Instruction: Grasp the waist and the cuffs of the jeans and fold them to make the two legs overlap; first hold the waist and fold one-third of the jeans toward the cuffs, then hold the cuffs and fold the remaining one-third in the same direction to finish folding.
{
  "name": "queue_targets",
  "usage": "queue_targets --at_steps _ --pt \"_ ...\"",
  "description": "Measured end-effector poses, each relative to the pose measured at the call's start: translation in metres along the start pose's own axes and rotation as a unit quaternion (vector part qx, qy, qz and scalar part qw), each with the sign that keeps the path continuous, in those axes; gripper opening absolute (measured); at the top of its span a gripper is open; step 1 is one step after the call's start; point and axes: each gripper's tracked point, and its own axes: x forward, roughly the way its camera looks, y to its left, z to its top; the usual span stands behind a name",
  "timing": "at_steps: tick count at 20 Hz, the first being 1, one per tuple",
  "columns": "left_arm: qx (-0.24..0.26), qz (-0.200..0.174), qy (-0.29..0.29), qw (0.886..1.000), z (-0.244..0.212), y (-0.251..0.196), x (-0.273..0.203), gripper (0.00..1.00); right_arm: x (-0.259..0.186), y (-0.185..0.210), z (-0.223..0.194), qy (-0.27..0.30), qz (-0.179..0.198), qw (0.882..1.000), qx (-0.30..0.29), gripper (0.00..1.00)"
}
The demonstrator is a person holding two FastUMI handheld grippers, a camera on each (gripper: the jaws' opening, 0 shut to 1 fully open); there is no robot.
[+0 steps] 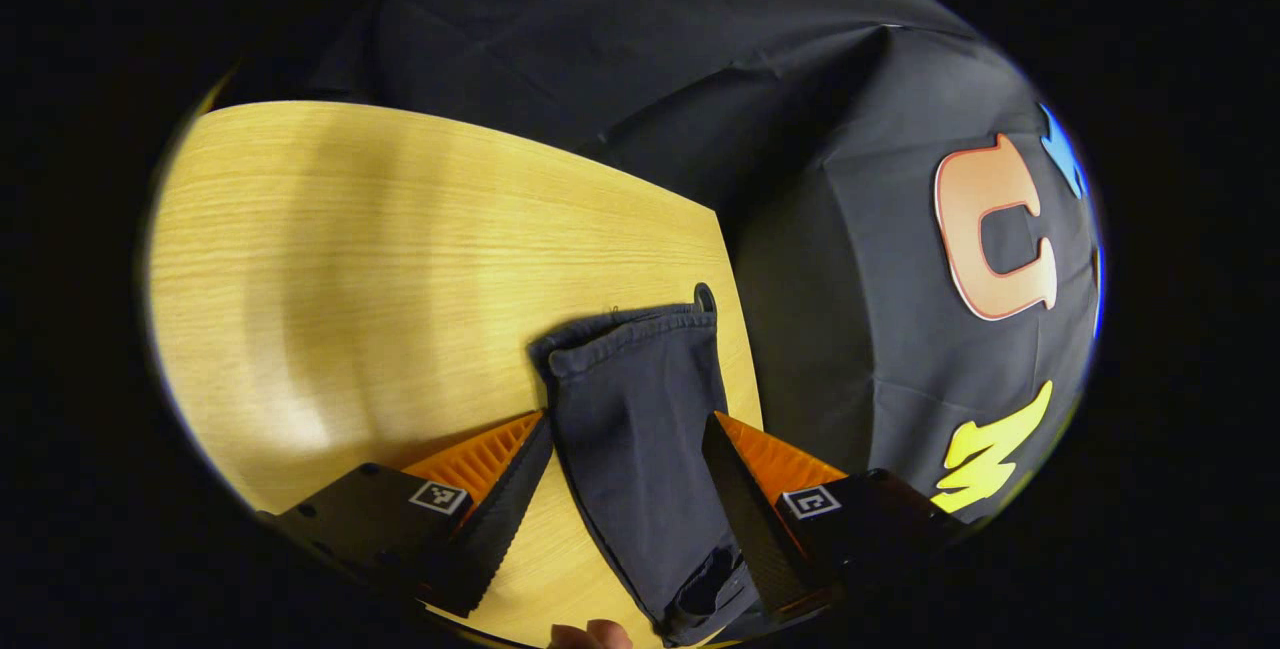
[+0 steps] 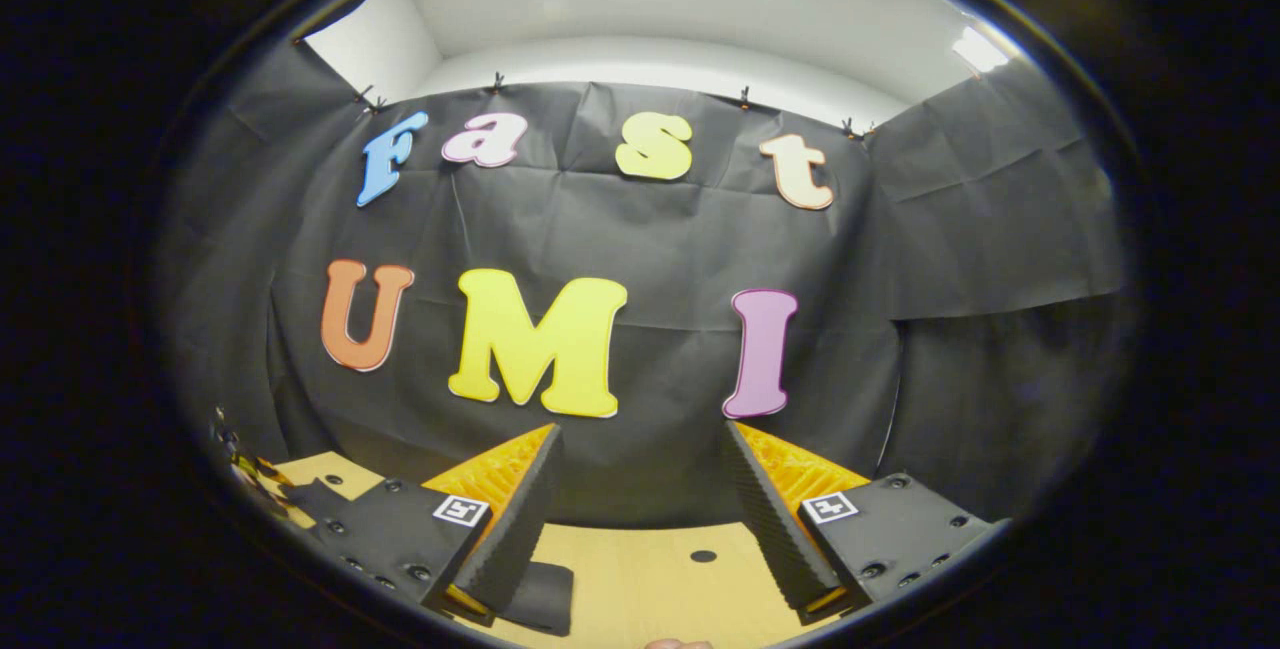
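In the left gripper view, the left gripper (image 1: 625, 464) points down at the wooden table (image 1: 350, 259), its two orange-backed fingers (image 1: 500, 489) spread wide to either side of a dark trouser leg without pressing on it. A fingertip of the person's hand (image 1: 590, 635) shows at the bottom edge. The jeans (image 1: 640, 429) lie on the table near its right edge, the leg's long axis running from the gripper away toward the far side, where the stitched cuff (image 1: 625, 334) ends.

In the right gripper view, the right gripper (image 2: 645, 484) is held nearly level, aimed at the booth's black cloth wall (image 2: 680, 259). Its jaws stand wide apart and hold nothing. Below its left finger (image 2: 515, 519) a dark piece of the jeans (image 2: 540, 597) lies on the table (image 2: 660, 579), beyond which hangs the wall.
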Motion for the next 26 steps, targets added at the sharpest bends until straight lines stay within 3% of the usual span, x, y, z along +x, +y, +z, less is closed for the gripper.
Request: queue_targets --at_steps 5,6,7,9,12,13,15,18,20,26 --pt "-0.050 -0.023 -0.006 0.998 0.008 -0.012 0.018 0.95 0.000 -0.014 -0.006 0.014 -0.011 1.000 0.001 1.00" --pt "-0.051 -0.030 -0.003 0.998 0.007 -0.015 0.021 0.94 0.001 -0.017 -0.008 0.016 -0.014 1.000 0.002 0.94" --pt "-0.049 -0.029 0.001 0.998 0.006 -0.014 0.025 1.00 0.000 -0.021 -0.008 0.019 -0.017 1.000 0.003 0.94" --pt "-0.053 -0.018 0.011 0.998 0.004 -0.007 0.034 0.81 0.001 -0.025 -0.011 0.023 -0.020 1.000 0.003 0.94" --pt "-0.069 0.002 0.021 0.997 0.003 0.006 0.038 0.33 0.001 -0.028 -0.012 0.028 -0.020 0.999 -0.003 0.98" --pt "-0.057 0.003 0.019 0.998 0.002 0.006 0.038 0.17 0.000 -0.027 -0.013 0.029 -0.020 0.999 -0.005 0.97" --pt "-0.017 0.009 0.013 1.000 0.000 0.007 0.035 0.09 0.002 -0.024 -0.014 0.031 -0.017 0.999 -0.006 0.94" --pt "0.039 0.011 -0.001 0.999 0.004 -0.006 0.027 0.06 0.002 -0.021 -0.014 0.034 -0.012 0.999 -0.006 0.98" --pt "0.094 0.003 -0.013 0.995 0.005 -0.020 0.020 0.05 0.000 -0.021 -0.012 0.033 -0.009 0.999 -0.006 0.94" --pt "0.268 -0.016 -0.035 0.963 -0.001 -0.084 -0.006 0.05 -0.012 -0.024 -0.009 0.032 -0.009 0.999 0.000 0.98"
